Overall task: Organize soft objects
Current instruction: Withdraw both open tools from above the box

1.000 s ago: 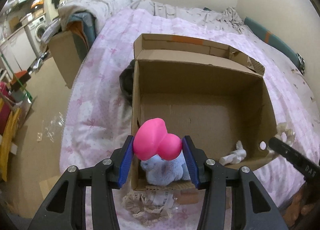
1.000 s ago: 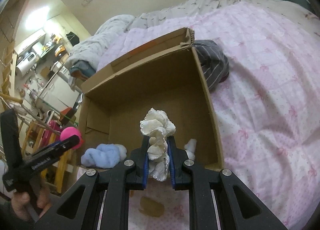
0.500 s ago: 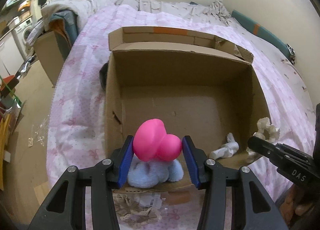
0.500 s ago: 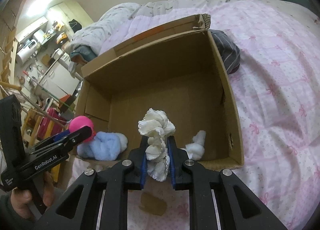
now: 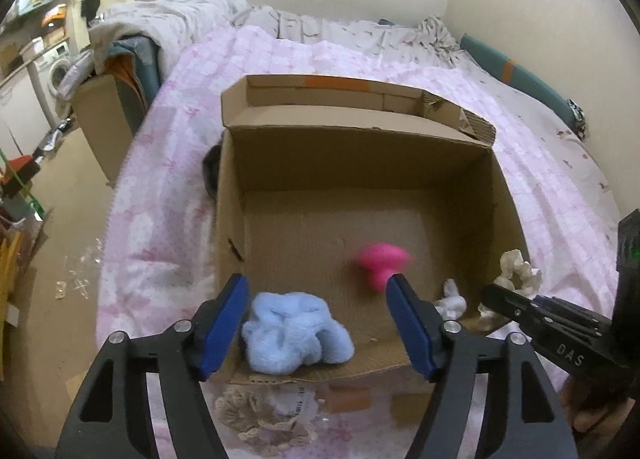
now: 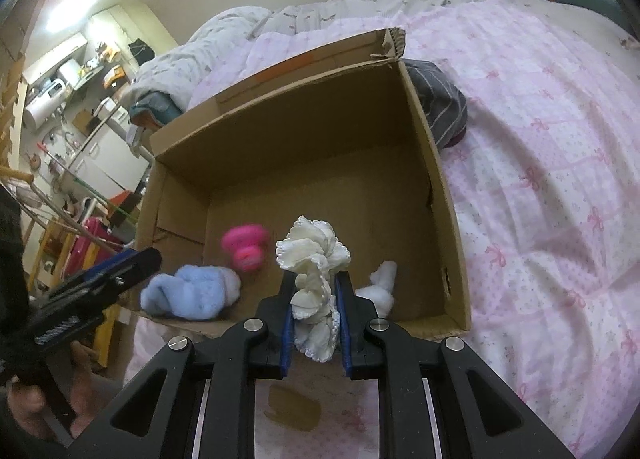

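Jaws of the left gripper [image 5: 318, 323] are opening with nothing between the blue pads: the bright pink rounded plush toy [image 5: 380, 262] is loose and motion-blurred inside the open brown cardboard box [image 5: 360, 167], at about one o'clock from that gripper. Directly ahead of it, at twelve, the fluffy pale-blue soft bundle [image 5: 294, 335] lies against the box's near wall.

The right gripper [image 6: 312, 313] is clenched on a cream frilled fabric scrunchie [image 6: 314, 259], held above the box's near edge and, by my judgement, not yet dropped. Just at one o'clock from it a small white fuzzy piece [image 6: 382, 285] rests on the box floor.

Progress, as I read it: three soft items are in the box and the scrunchie is next. A beige lace item with a white tag [image 5: 260, 415] lies on the pink patterned quilt [image 5: 160, 179] at six o'clock, outside the box, and a dark striped cloth [image 6: 440, 107] sits against the box's far side.

Readable writing: "DAS" on the right gripper's body in the left view. The tag's print is too small to read.
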Motion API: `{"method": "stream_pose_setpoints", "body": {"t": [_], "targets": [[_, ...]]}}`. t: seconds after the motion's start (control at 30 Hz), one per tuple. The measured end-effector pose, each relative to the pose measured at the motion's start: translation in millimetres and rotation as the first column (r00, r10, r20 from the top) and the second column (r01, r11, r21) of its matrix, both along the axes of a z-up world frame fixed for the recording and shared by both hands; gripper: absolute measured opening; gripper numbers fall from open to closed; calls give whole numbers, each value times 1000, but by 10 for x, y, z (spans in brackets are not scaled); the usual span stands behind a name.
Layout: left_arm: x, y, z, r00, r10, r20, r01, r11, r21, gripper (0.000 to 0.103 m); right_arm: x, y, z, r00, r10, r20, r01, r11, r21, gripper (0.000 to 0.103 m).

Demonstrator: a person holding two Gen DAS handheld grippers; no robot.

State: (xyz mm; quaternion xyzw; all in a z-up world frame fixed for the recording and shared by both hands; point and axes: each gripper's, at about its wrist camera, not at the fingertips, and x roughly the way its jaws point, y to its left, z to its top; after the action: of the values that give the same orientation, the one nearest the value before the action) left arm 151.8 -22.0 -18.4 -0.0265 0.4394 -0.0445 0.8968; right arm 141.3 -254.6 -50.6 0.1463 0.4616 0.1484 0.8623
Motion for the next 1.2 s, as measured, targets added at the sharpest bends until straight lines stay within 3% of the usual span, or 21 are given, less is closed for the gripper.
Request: {"method": "stream_pose_setpoints", "body": {"t": [0.2, 0.27, 0.3, 0.33, 0.4, 0.5, 0.87, 1.2], "targets": [[-19, 44, -5, 1000, 23, -4, -23, 1000, 17, 69, -11, 38, 15, 1000, 8, 15, -7, 1000, -25, 20], [-33, 48, 17, 999, 30, 17, -31, 999, 28, 69, -12, 36, 16, 1000, 7, 16, -6, 1000, -30, 28], [-33, 51, 25, 999, 31, 20, -32, 999, 29, 69, -11, 36, 18, 1000, 3, 17, -3, 1000, -31, 40], [-32, 52, 26, 999, 33, 19, -33, 999, 31, 69, -13, 30, 21, 1000, -4, 20, 4, 999, -35, 68], [-30, 50, 13, 999, 39, 15, -40, 998, 40, 69, -28, 0, 52, 999, -25, 41, 25, 999, -20, 91], [-21, 60, -16, 999, 39, 4, -39, 998, 43, 69, -38, -34, 111, 996, -42, 76, 43, 999, -16, 92], [-31, 135, -13, 998, 66, -6, -65, 997, 45, 69, -57, 0, 125, 996, -41, 76, 42, 999, -16, 92], [-301, 435, 263, 994, 110, 12, -110, 994, 11, 69, -181, 32, 162, 997, -26, 74, 31, 997, -66, 92]]}}
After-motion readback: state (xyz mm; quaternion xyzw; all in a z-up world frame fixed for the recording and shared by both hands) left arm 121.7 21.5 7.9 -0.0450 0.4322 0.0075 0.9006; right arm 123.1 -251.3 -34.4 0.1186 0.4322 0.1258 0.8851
